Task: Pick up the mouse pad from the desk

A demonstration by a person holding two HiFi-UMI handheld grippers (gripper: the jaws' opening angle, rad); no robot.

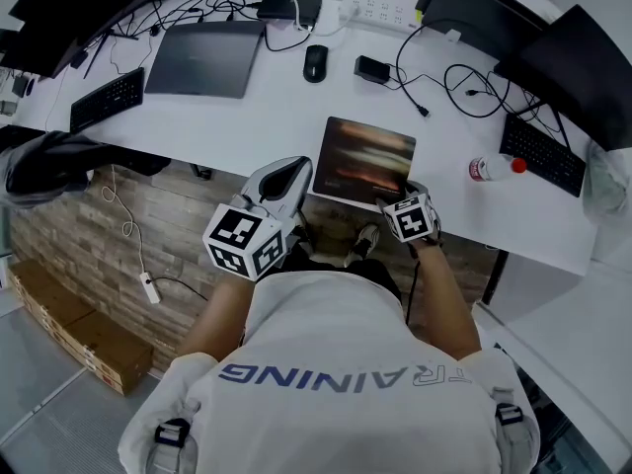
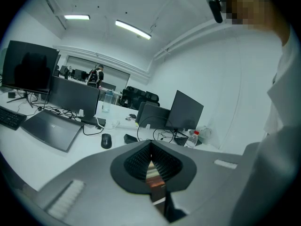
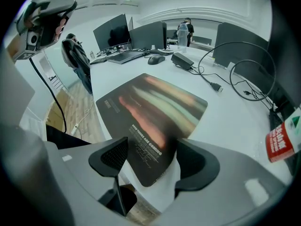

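Note:
The mouse pad (image 1: pixel 363 161), dark with blurred orange and green streaks, lies flat on the white desk (image 1: pixel 247 126) by its near edge. In the right gripper view the mouse pad (image 3: pixel 155 112) fills the middle, and its near corner overhangs the desk edge between the jaws. My right gripper (image 3: pixel 153 161) is open and straddles that corner without pressing on it; the head view shows this right gripper (image 1: pixel 395 201) at the pad's near right corner. My left gripper (image 1: pixel 294 169) hovers just left of the pad, and in its own view the left gripper (image 2: pixel 150 147) is shut with nothing in it.
Farther back on the desk are a black mouse (image 1: pixel 314 63), a closed laptop (image 1: pixel 205 59), a small black box (image 1: pixel 372 68) and loose cables (image 1: pixel 464 87). A keyboard (image 1: pixel 541 153) and a bottle (image 1: pixel 494 168) sit right of the pad. A chair (image 1: pixel 49 161) stands left.

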